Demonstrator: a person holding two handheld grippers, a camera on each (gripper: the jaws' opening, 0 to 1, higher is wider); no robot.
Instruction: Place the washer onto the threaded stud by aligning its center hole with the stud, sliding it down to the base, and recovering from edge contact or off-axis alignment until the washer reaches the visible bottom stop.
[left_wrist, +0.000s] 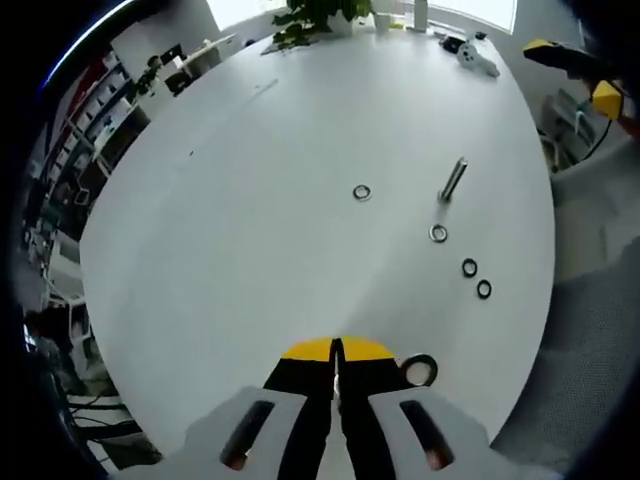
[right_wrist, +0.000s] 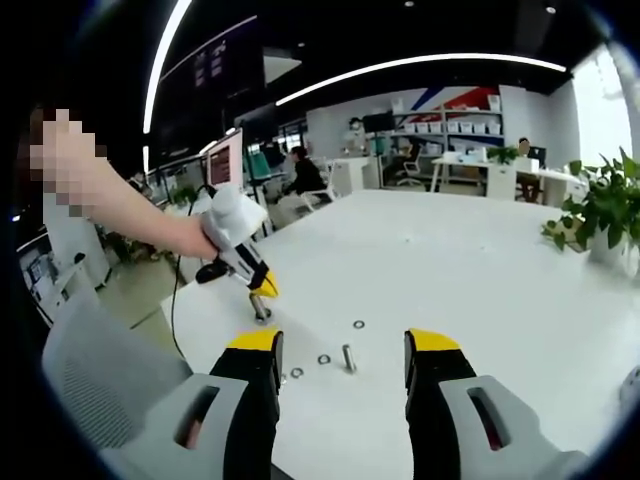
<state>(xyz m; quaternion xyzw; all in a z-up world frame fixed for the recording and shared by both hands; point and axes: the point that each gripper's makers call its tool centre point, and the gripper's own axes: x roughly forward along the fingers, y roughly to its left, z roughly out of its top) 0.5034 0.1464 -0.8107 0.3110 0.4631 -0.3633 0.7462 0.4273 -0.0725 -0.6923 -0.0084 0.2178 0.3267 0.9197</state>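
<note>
Left gripper view, L to R: your left gripper (left_wrist: 337, 352) sits at the near edge of the white worktop (left_wrist: 250, 250), yellow-tipped jaws pressed together — closed, nothing visible between them. Just R of the tips, touching or nearly so, lies a large dark washer (left_wrist: 419, 369) flat on the worktop near its near edge. Mid-worktop there's a lone washer (left_wrist: 362, 192). Further R the threaded stud (left_wrist: 453, 179) stands up from the surface, looking tilted in the fisheye, w/ a small washer (left_wrist: 438, 233) just beside its base, apart from it. Two more small washers (left_wrist: 476, 278) lie close together toward the R edge. A potted plant (left_wrist: 315, 18) is at the far edge.

Right gripper view, L to R: your hand (right_wrist: 192, 238) holds the left gripper (right_wrist: 262, 292) tip-down over the big washer (right_wrist: 262, 317) near the worktop's L edge; can't tell if they're touching. Your right gripper (right_wrist: 343, 360) is wide open, holding nothing — the stud (right_wrist: 348, 357) stands upright between its jaws, further out on the worktop. A washer (right_wrist: 324, 359) lies just L of the stud, another (right_wrist: 297, 373) near the L jaw, and one (right_wrist: 358, 324) beyond the stud. No washer is on the stud yet. A plant (right_wrist: 605, 215) stands at the R edge.
</note>
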